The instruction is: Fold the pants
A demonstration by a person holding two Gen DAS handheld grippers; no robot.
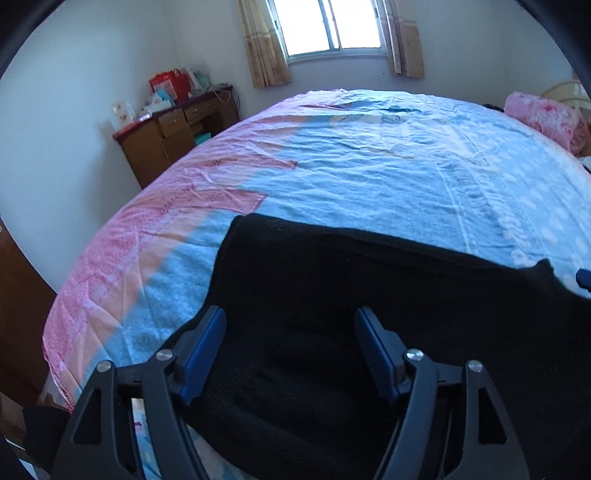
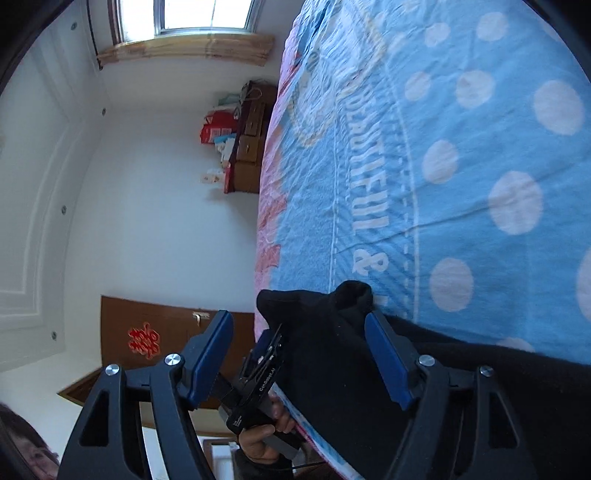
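Pants point(image 1: 332, 302): black, lying on the blue dotted bedspread point(image 1: 369, 166) at the near edge of the bed; the lower part is running out of the left wrist view, so the full outline is cut off. The cloth is so dark that folds, seams and layers are hard to make out.

Pants in the right wrist view point(image 2: 332, 369): showing as a dark mass with a bunched tip, lying against the bedspread point(image 2: 480, 147); the far end is passing out of the picture at the right.

Left gripper point(image 1: 290, 349): its 2 blue-padded fingers point(image 1: 205, 354) are standing wide apart over the black cloth, clamping nothing. Whether the tips are touching the cloth cannot be told.

Right gripper point(image 2: 299, 354): jaws are spread wide; 1 finger point(image 2: 388, 362) is lying against the pants, the other is hanging in the air beside the bed. Nothing is pinched between them.

Hand point(image 2: 266, 435): holding the left gripper's handle low in the right wrist view, partly hidden by the pants.

Cabinet point(image 1: 177, 136): standing by the wall beyond the bed, its top crowded with small items too blurred to name.

Window point(image 1: 328, 26): overexposed, its top cut off.
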